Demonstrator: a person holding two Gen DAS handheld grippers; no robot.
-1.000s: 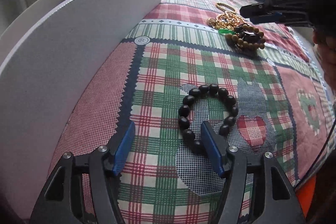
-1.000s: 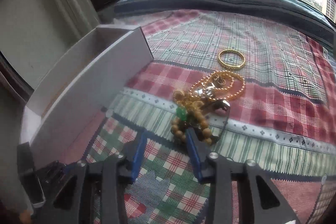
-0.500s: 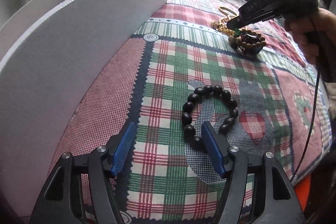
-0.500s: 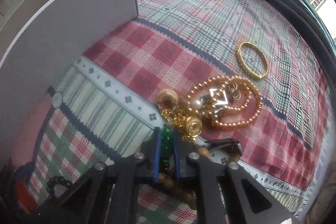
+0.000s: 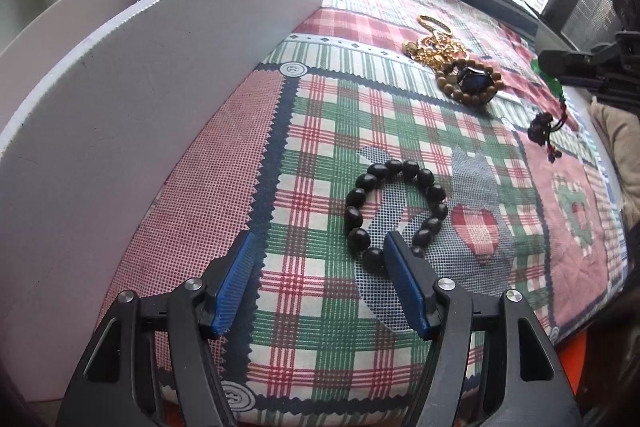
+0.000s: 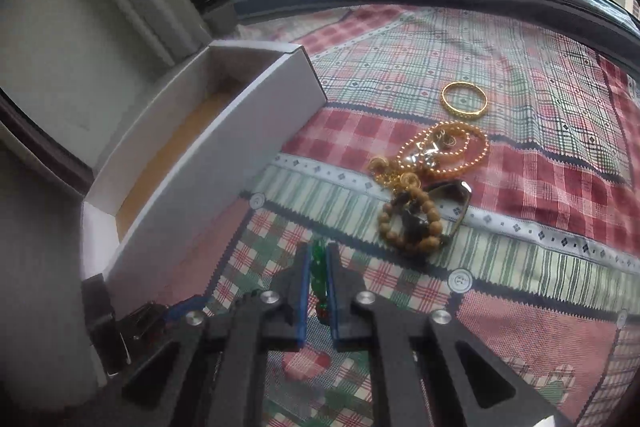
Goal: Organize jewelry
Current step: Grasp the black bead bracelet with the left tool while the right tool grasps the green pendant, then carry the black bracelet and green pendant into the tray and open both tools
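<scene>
Jewelry lies scattered on the patchwork quilt (image 6: 540, 155), and I place all of it by the white box (image 6: 224, 131) that stands open along the quilt's left edge. My right claw (image 6: 318, 279) is clamped on a green pendant (image 6: 319, 263); its blue pads (image 6: 303, 291) press on the stone from both sides. In my left camera the same pendant hangs from that claw's tip above the quilt, well to the right of the box, with a dark knotted tassel (image 5: 545, 131) dangling at the end of its cord. My left claw (image 5: 320, 287) stands open with nothing between its pads, low over the quilt just right of the box wall. A black bead bracelet (image 5: 394, 211) lies flat on the quilt, and its near beads touch, or nearly touch, my left claw's right pad (image 5: 406, 287); I cannot tell which. Farther from the box than that bracelet lies a brown wooden bead bracelet (image 6: 408, 223) with a dark piece inside its ring. Touching it on the far side is a tangle of gold chains (image 6: 436, 155), and beyond them, apart, a plain gold bangle (image 6: 464, 99). What I can see of the box floor is bare brown card.
</scene>
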